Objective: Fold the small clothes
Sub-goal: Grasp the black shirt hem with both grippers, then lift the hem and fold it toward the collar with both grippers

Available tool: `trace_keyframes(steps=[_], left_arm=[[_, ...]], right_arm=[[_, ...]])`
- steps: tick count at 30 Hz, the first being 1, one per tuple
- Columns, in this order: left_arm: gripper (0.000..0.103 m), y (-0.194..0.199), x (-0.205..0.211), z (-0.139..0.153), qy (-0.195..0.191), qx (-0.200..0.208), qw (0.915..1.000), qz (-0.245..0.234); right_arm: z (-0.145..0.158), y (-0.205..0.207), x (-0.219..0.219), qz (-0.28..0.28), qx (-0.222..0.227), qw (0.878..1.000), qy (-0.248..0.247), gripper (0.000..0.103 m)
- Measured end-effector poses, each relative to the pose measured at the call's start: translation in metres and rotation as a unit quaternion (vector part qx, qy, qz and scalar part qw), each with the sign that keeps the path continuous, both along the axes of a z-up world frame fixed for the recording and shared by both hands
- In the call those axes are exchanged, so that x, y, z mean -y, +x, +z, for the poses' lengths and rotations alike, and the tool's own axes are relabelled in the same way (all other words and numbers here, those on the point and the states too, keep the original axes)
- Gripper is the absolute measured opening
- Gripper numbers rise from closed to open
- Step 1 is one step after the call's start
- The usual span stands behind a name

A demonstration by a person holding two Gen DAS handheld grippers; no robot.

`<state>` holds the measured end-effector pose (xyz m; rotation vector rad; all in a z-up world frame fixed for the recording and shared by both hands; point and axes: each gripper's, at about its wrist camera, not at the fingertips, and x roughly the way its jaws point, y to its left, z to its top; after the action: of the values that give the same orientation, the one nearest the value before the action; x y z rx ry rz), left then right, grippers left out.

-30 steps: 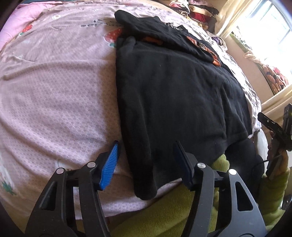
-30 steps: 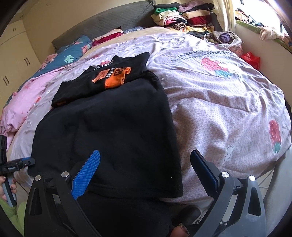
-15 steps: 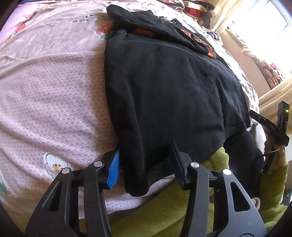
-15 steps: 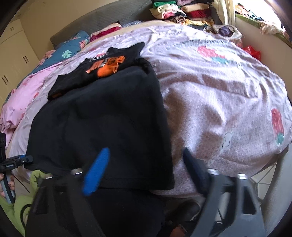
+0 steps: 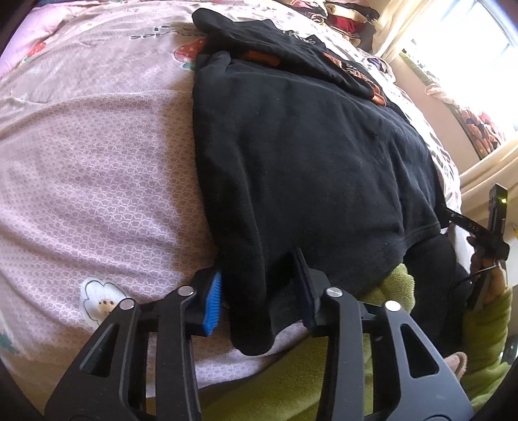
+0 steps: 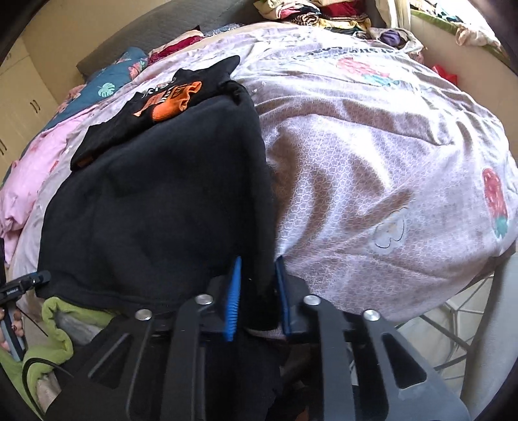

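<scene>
A black garment (image 5: 310,168) lies flat on the pink bedspread (image 5: 97,181), its near hem hanging over the bed's front edge. My left gripper (image 5: 259,298) stands around the hem's left corner, jaws narrowed and touching the cloth on both sides. In the right wrist view the same garment (image 6: 155,207) fills the left half. My right gripper (image 6: 257,298) is shut on its right hem corner. A smaller black shirt with an orange print (image 6: 171,97) lies folded on the garment's far end.
The bedspread (image 6: 388,168) stretches to the right. A pile of folded clothes (image 6: 323,13) sits at the far end by the window. Pillows (image 6: 106,87) lie at the far left. My green sleeves (image 5: 398,285) show below the hem.
Both grippers moved forward onto the garment's near hem and closed: the right one from wide open to shut on the corner, the left one narrowed around the other corner.
</scene>
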<state>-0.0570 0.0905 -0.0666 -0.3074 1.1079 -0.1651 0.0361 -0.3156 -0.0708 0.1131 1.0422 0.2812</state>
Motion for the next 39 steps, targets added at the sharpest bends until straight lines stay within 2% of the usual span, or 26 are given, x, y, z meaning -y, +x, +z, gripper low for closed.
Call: trace_keyframes(steps=[2, 4, 6, 8, 10, 15, 19, 29, 39], left_arm=[[0.025, 0.001, 0.001, 0.000, 0.007, 0.003, 1.0000, -0.001], [0.018, -0.001, 0.002, 0.002, 0.015, 0.009, 0.9998, -0.003], [0.006, -0.002, 0.000, 0.005, 0.011, 0.018, 0.9998, -0.005], [0.003, -0.004, -0.001, 0.012, 0.011, 0.032, 0.9994, -0.005], [0.002, -0.006, -0.002, 0.018, 0.010, 0.041, 0.9991, -0.006], [0.002, -0.009, -0.010, 0.038, 0.003, 0.070, 0.9975, -0.002], [0.002, -0.008, -0.014, 0.045, -0.004, 0.080, 0.9968, 0.002], [0.002, -0.005, -0.018, 0.063, -0.007, 0.108, 0.9941, 0.010], [0.002, 0.000, -0.030, 0.078, 0.002, 0.127, 0.9916, 0.023]], right_arm=[[0.003, -0.004, -0.001, 0.004, 0.007, 1.000, -0.007, 0.011], [0.008, -0.009, -0.001, 0.007, 0.019, 1.000, -0.010, 0.010], [0.014, -0.014, -0.001, 0.012, 0.031, 0.999, -0.008, 0.009], [0.023, -0.016, -0.004, 0.013, 0.050, 0.999, -0.009, 0.009], [0.029, -0.016, -0.006, 0.013, 0.063, 0.998, -0.008, 0.009], [0.030, -0.013, -0.002, 0.003, 0.063, 0.998, 0.004, 0.009], [0.036, -0.018, -0.001, 0.004, 0.070, 0.997, 0.005, 0.008], [0.065, -0.028, -0.004, 0.003, 0.127, 0.991, 0.031, 0.008], [0.080, -0.016, -0.001, -0.016, 0.150, 0.986, 0.074, 0.008]])
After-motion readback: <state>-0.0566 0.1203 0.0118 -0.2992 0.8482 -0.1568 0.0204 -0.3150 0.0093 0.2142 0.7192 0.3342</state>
